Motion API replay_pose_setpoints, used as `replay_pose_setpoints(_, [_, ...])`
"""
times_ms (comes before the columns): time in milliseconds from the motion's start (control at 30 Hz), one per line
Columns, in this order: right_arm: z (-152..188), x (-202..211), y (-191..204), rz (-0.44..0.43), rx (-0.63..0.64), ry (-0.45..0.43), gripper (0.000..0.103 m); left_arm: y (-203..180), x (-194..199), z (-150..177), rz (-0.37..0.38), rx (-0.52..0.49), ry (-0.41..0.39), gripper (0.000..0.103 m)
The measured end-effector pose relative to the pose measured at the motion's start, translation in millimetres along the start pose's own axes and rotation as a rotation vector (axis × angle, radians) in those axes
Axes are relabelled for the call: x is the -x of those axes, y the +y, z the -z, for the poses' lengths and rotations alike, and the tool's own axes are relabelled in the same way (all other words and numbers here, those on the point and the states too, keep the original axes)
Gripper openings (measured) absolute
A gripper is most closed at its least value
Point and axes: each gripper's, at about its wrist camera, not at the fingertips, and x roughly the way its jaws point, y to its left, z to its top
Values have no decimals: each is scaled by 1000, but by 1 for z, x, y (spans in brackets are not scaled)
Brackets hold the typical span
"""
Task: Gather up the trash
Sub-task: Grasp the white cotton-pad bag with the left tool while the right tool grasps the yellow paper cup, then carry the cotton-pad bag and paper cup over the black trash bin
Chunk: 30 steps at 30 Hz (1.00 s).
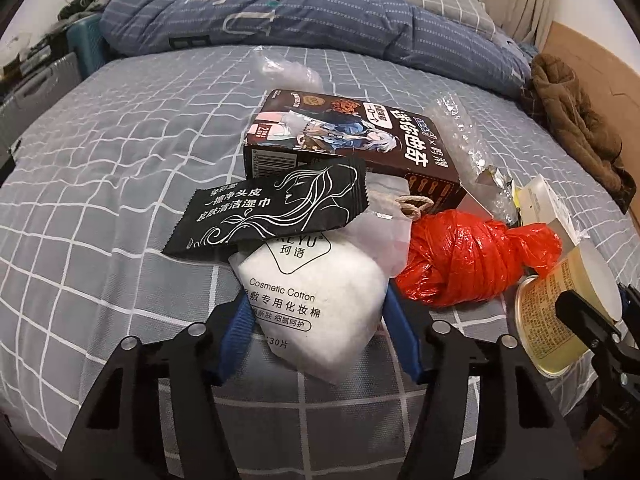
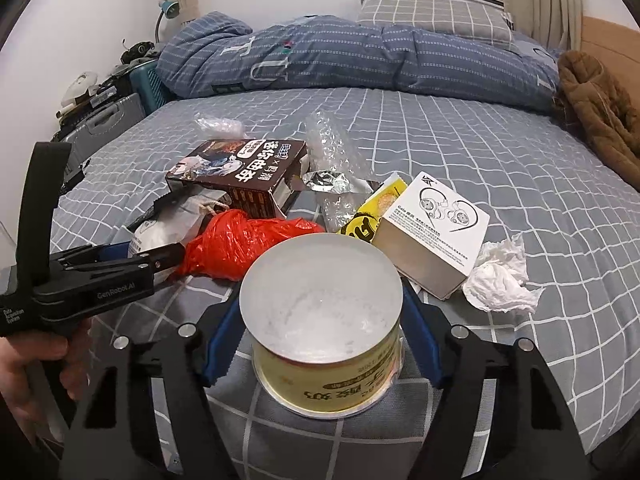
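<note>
A pile of trash lies on the grey checked bed [image 1: 100, 184]. My left gripper [image 1: 318, 316] has its blue fingers around a white cosmetic cotton pack [image 1: 316, 300], touching both sides. A black wet-wipe sachet [image 1: 268, 208] lies on the pack's far end. Behind it is a brown cookie box [image 1: 352, 136], beside it a knotted red plastic bag [image 1: 476, 256]. My right gripper [image 2: 322, 320] has its fingers against the sides of a yellow yogurt cup [image 2: 324, 328] with a frosted lid; this cup shows in the left wrist view [image 1: 560, 320].
A white earphone box [image 2: 432, 232], crumpled tissue [image 2: 500, 276], yellow wrapper [image 2: 368, 216], bubble wrap [image 2: 336, 148] and foil lie at the right. A folded blue duvet [image 2: 340, 56] and brown jacket [image 2: 600, 108] sit farther back. Suitcases [image 2: 108, 124] stand left of the bed.
</note>
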Motion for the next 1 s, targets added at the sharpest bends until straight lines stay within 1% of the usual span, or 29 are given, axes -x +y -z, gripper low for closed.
replay_pose_setpoints(333, [-6,12,-3,-1,-7,-20,68,0,18,-5,-4,7,-21,57])
replay_pose_setpoints(567, [-7,17,0,2,6,-16,68,3,25,-7,-4,23,-17,58])
replay_pose_setpoints(1000, [-15,36,0,16,7,-28,68,-2,55,-11,-4,22,-48,58])
